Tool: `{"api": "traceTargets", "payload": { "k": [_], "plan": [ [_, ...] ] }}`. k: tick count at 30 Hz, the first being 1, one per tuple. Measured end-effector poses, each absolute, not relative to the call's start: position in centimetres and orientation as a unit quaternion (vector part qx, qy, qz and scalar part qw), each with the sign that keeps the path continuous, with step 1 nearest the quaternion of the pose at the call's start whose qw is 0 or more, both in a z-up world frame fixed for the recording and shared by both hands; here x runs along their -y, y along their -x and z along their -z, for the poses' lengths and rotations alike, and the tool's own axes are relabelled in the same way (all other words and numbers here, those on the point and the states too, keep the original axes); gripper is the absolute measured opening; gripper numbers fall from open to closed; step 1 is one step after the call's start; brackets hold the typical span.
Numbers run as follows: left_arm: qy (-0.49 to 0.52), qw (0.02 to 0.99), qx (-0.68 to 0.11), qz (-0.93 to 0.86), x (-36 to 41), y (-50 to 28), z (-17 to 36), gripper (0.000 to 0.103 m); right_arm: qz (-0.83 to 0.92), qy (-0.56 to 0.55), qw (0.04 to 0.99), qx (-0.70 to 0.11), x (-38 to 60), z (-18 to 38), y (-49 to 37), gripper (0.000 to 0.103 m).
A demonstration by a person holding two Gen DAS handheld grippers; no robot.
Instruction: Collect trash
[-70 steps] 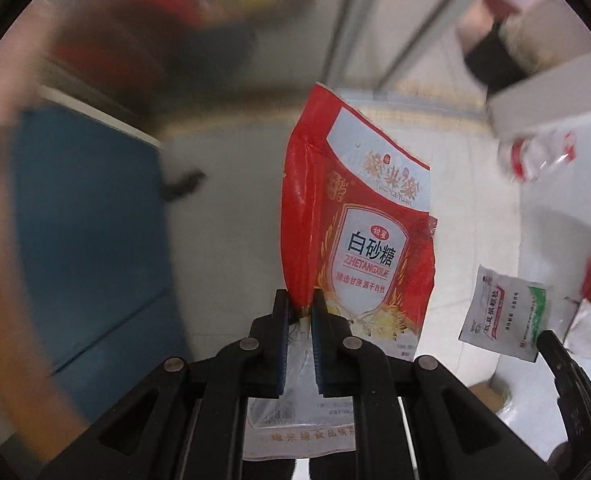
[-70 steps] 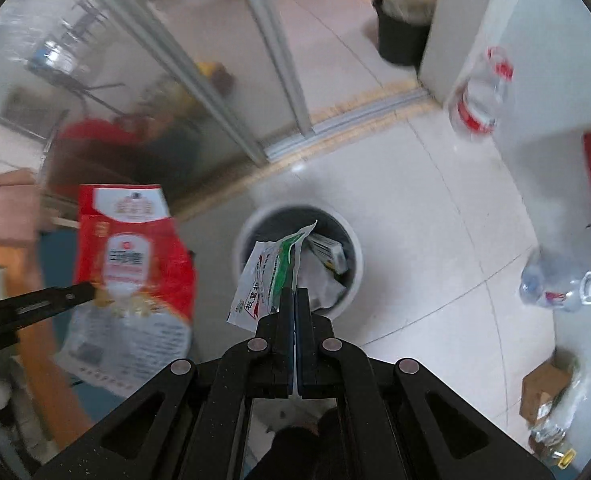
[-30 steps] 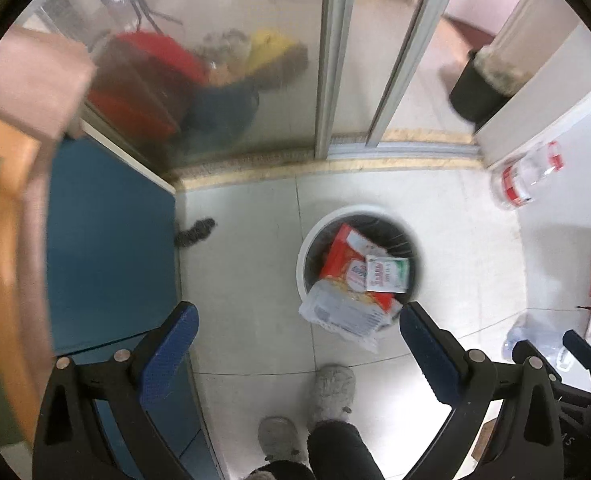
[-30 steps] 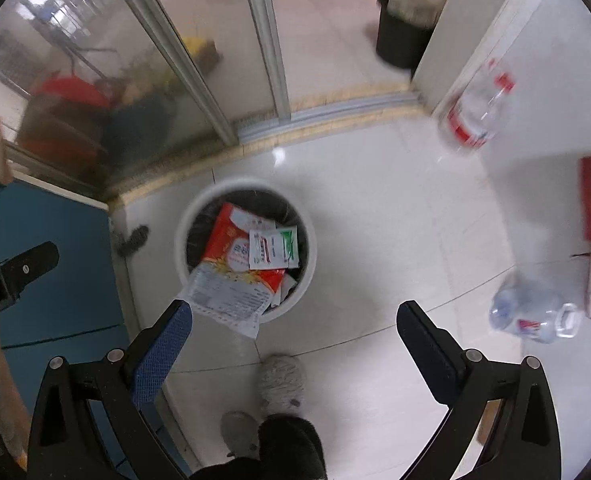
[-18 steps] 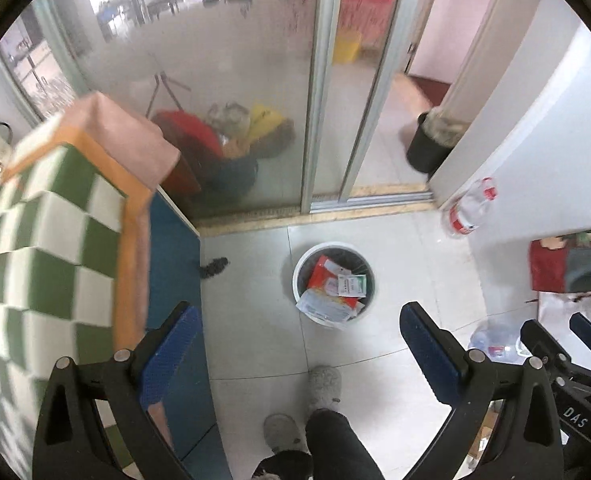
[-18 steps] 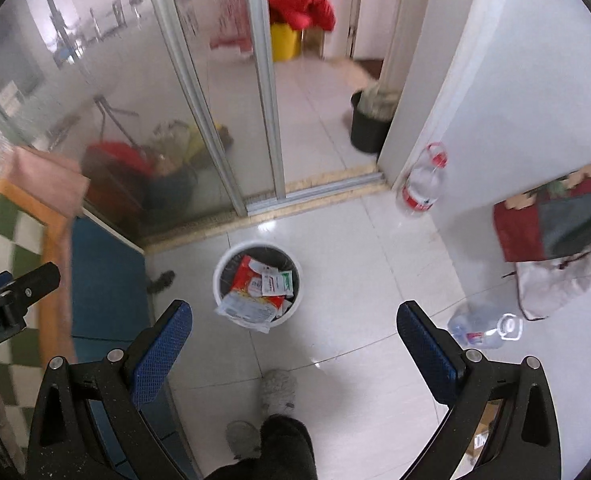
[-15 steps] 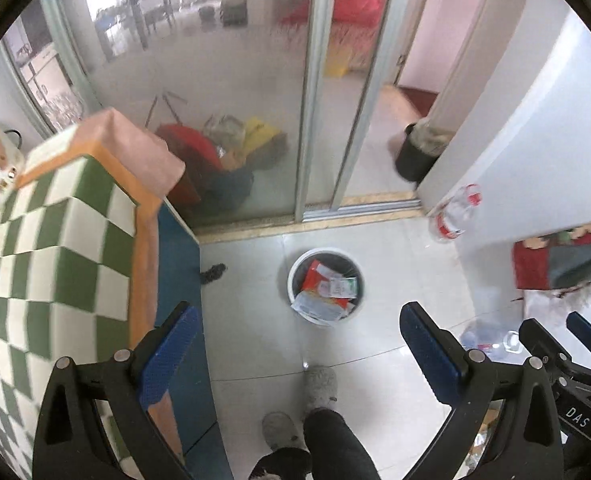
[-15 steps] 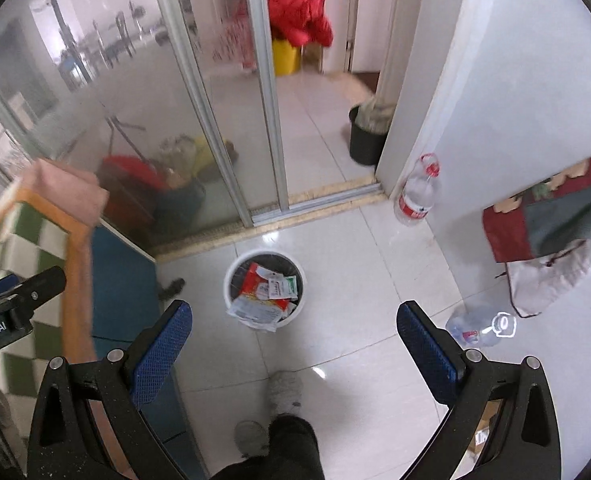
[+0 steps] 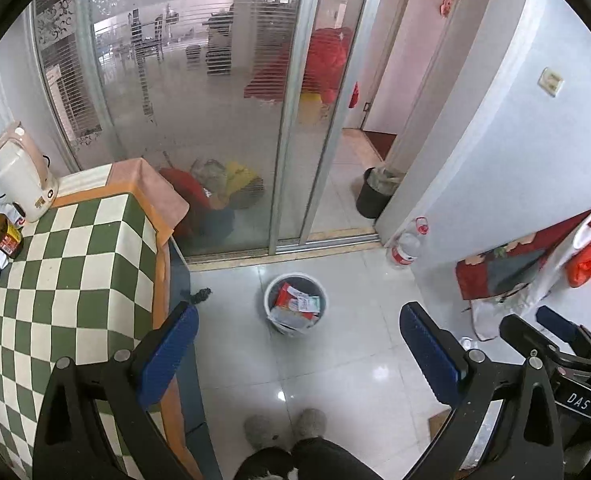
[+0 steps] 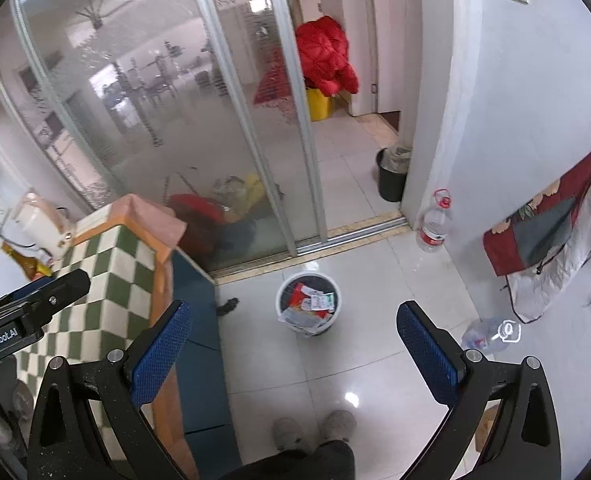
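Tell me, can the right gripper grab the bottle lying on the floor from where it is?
Probably not yet: the right gripper is open but high above the lying bottle. Nothing blocks it, though.

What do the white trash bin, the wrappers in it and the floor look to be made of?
The trash bin: seemingly plastic, smooth white wall, thin rolled rim. Wrappers: probably glossy printed plastic film, creased and crumpled. Floor: likely glazed ceramic tile, with grout lines and bright light reflections.
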State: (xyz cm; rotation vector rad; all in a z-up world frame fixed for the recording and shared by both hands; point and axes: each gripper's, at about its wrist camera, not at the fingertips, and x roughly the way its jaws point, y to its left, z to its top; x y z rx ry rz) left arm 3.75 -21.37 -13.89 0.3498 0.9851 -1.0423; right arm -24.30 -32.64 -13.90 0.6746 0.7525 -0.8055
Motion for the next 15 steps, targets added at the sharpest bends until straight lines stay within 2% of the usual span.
{"api": "traceTargets", "payload": {
  "k": [7, 15],
  "plan": [
    [-0.133, 0.713, -0.472, 0.501, 19.4, -2.3, 11.0, 0.103, 0.326, -0.325, 0.816, -0.351, 31.3, 10.8, 25.5, 0.103],
    [-0.115, 0.710, -0.477, 0.505, 17.7, -1.5, 10.0, 0.103, 0.289, -0.336, 0.826, -0.349, 30.9, 10.2, 26.0, 0.103]
  ]
}}
